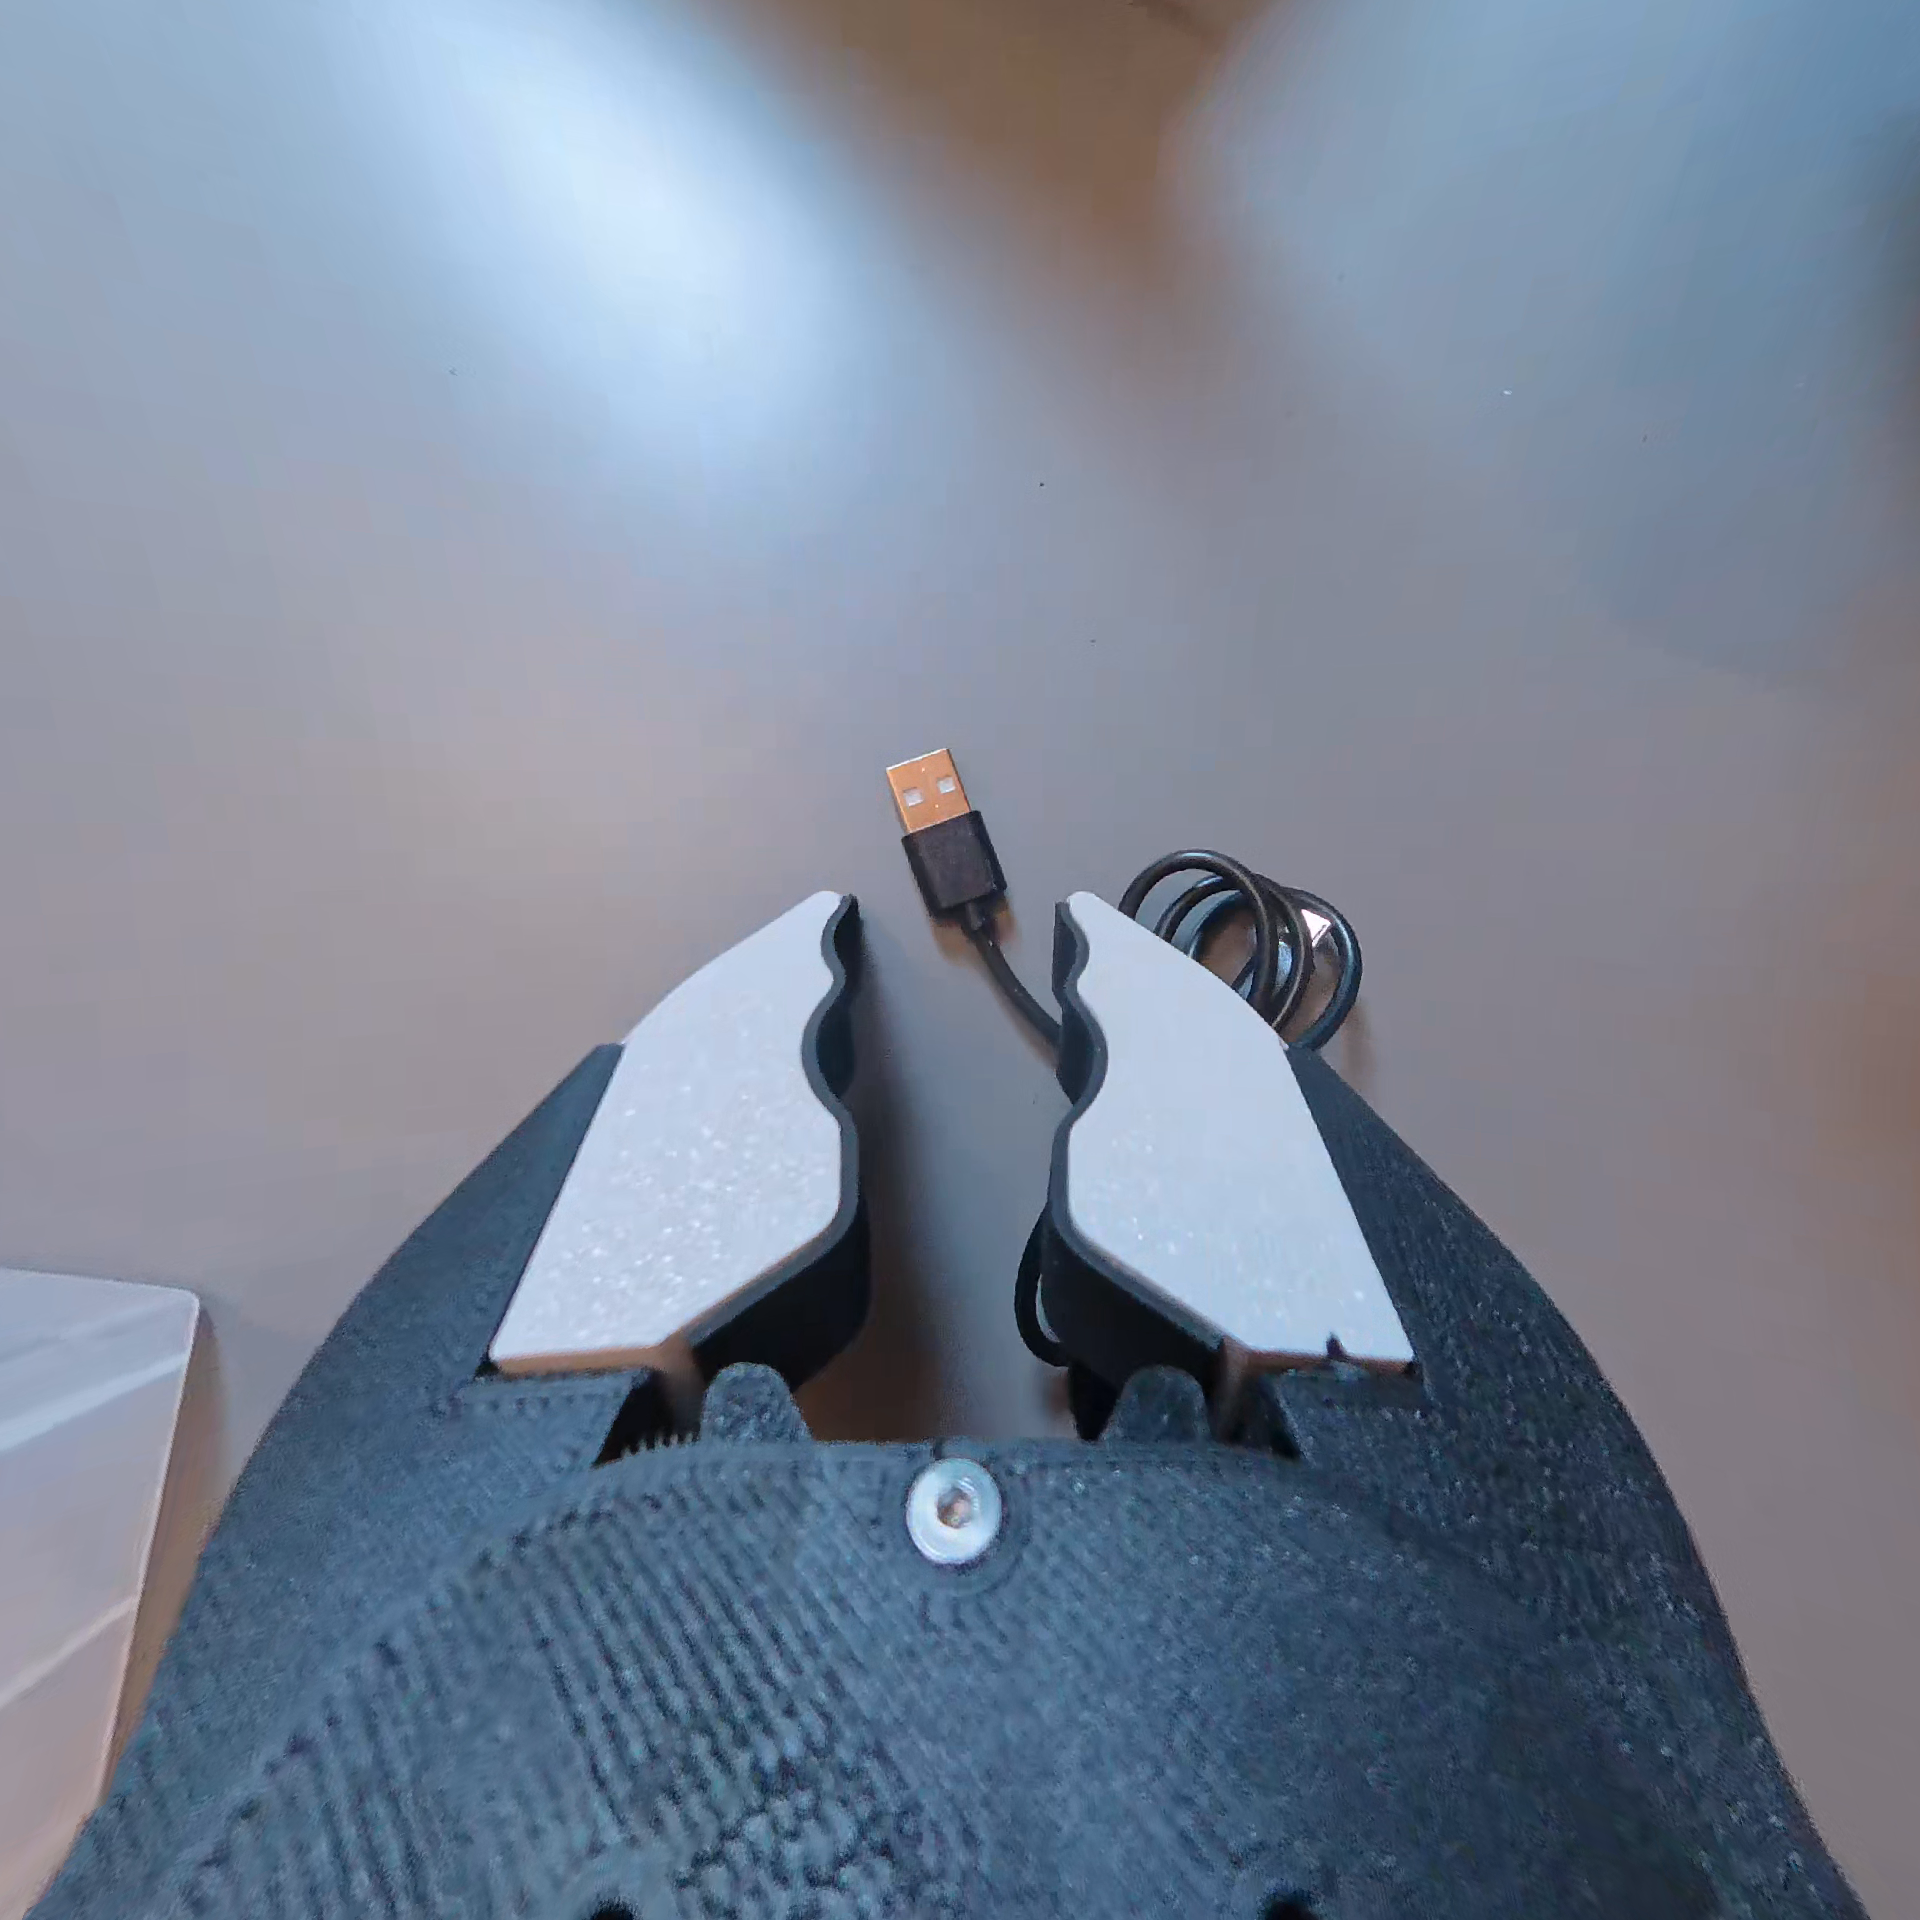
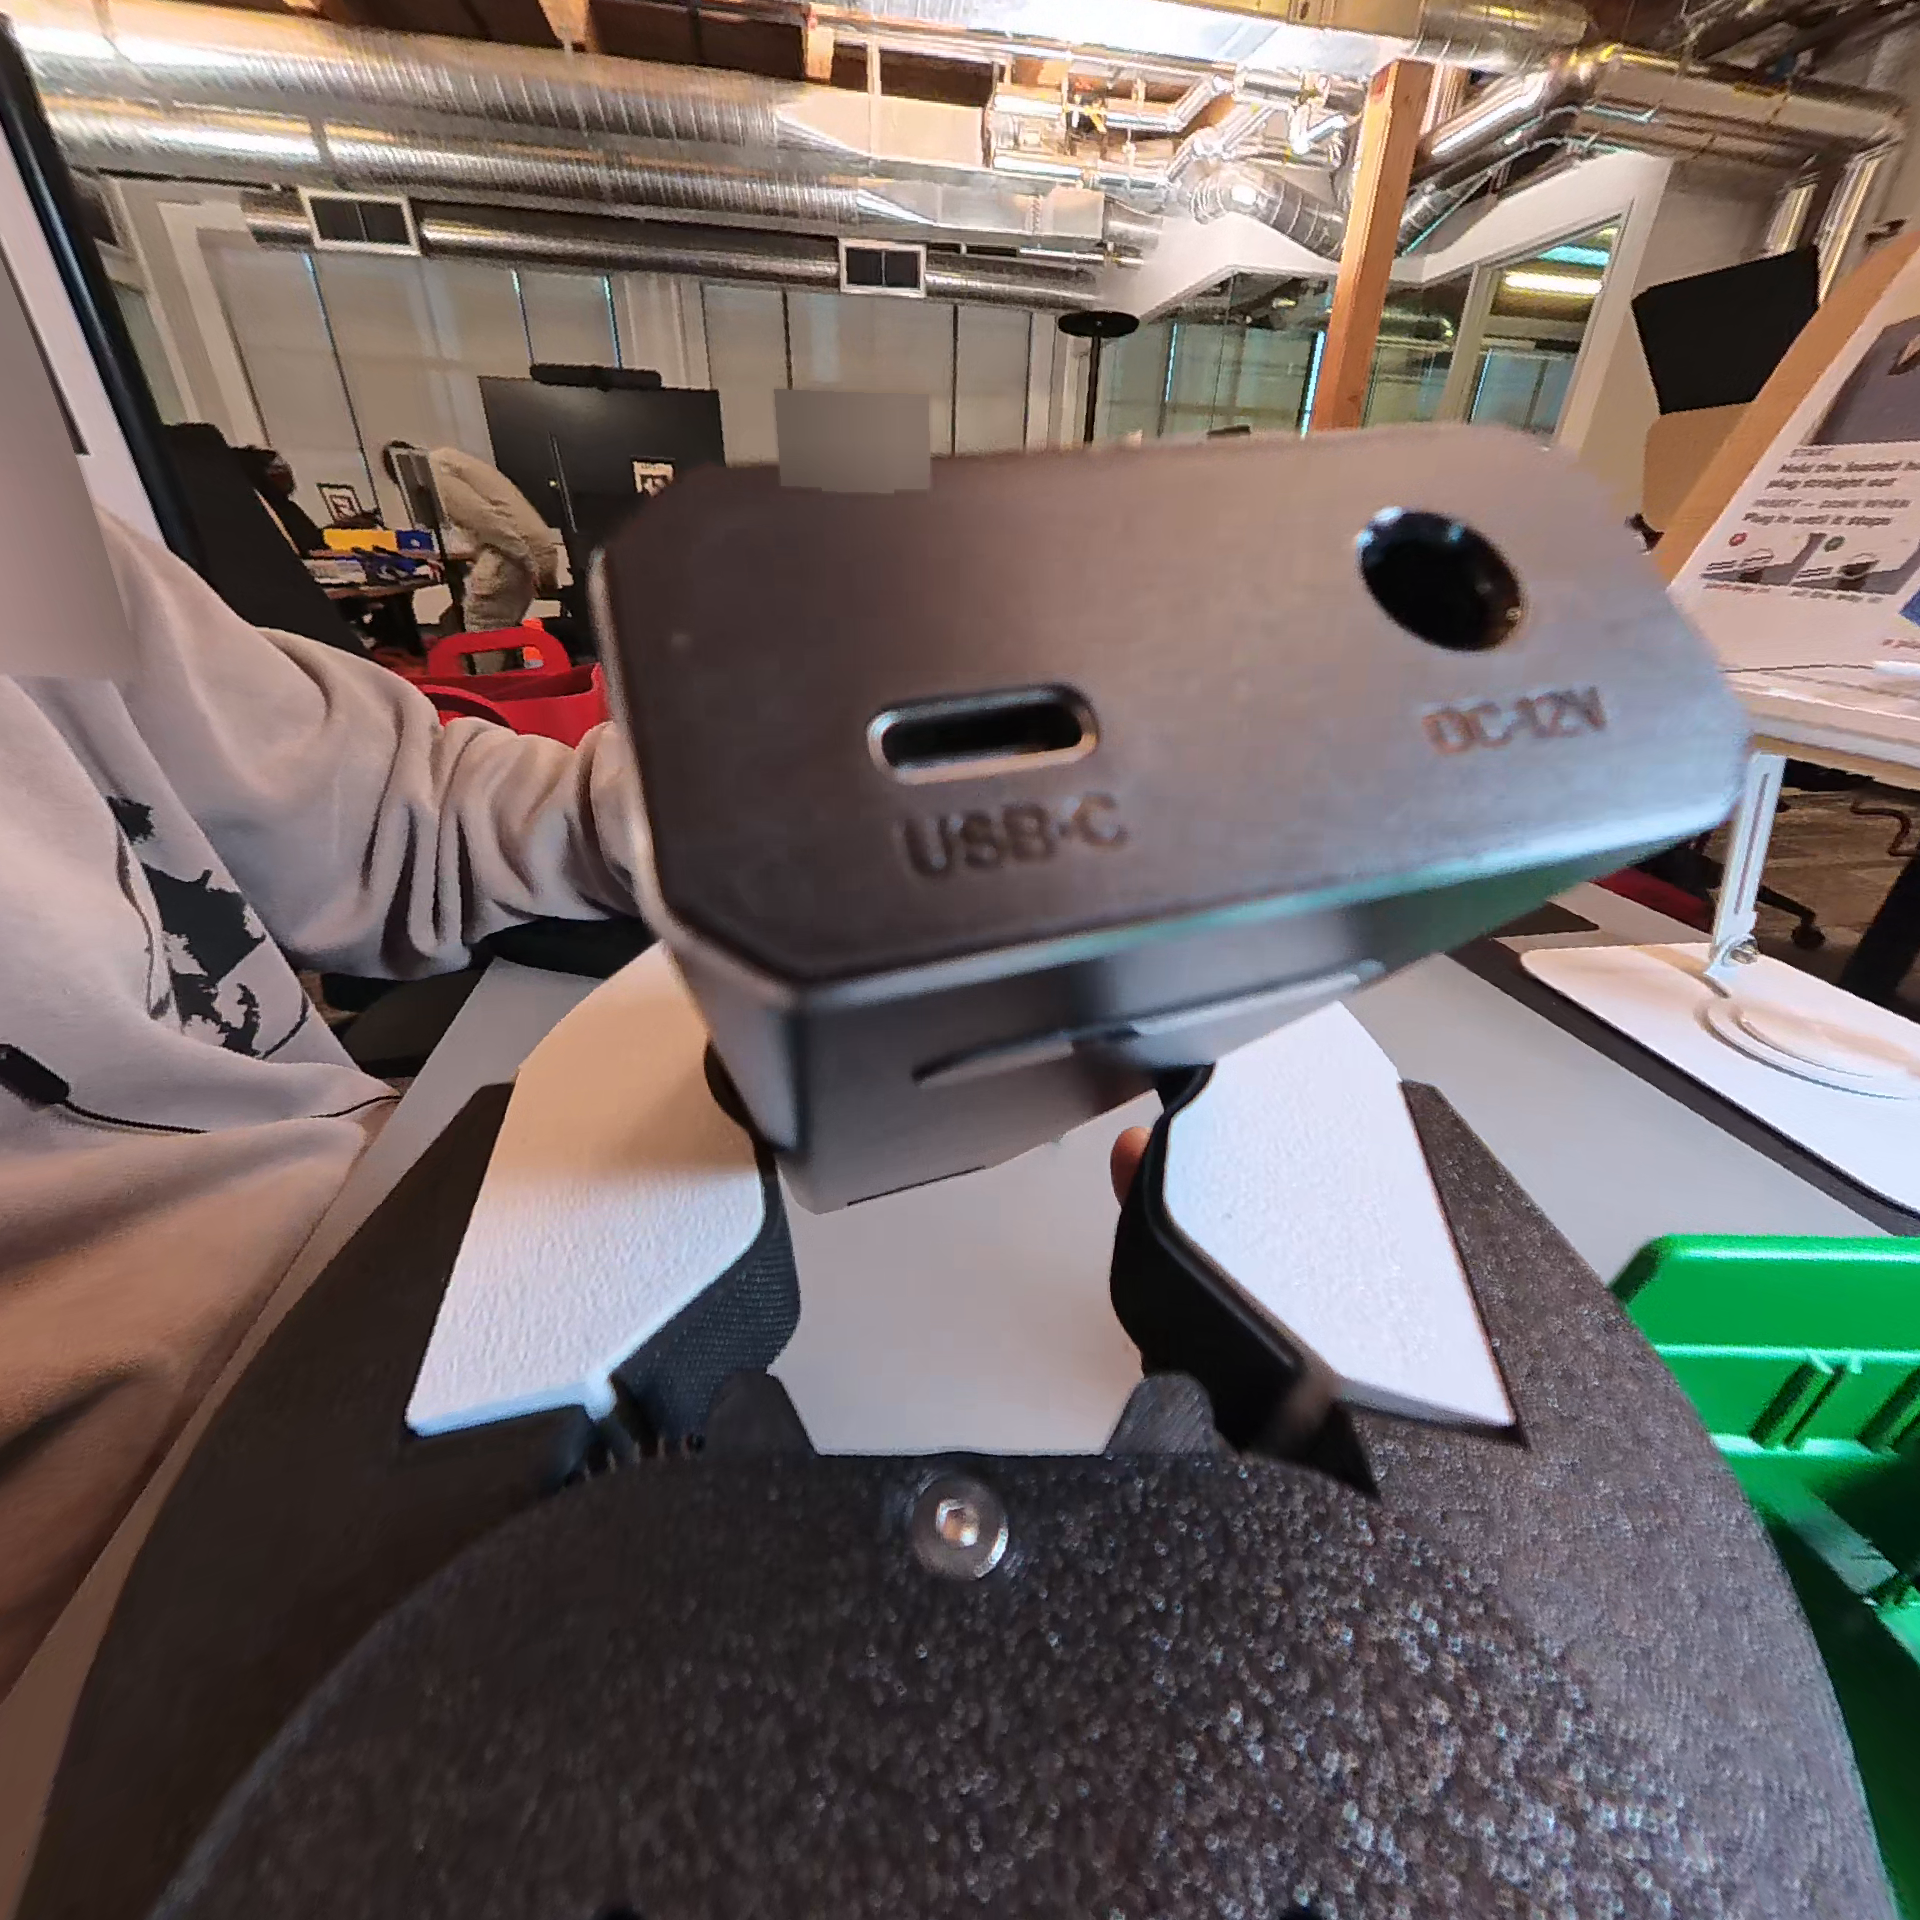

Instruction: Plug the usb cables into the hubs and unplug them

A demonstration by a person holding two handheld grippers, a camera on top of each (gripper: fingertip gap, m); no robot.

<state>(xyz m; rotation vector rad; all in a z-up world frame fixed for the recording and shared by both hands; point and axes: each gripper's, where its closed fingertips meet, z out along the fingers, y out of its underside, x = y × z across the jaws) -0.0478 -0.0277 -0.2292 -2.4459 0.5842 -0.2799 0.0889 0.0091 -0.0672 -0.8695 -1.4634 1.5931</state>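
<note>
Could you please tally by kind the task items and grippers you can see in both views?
Cables: 1, a black USB cable lying on the table
Hubs: 1, a grey hub clamped in the right gripper
Grippers: 2, counting the open left gripper
Total: 4

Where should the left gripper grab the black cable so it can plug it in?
Probably the black plastic part just behind the metal plug. The left gripper is open behind it; come from the cable side, one finger on each long side, leaving the metal tip free.
</note>
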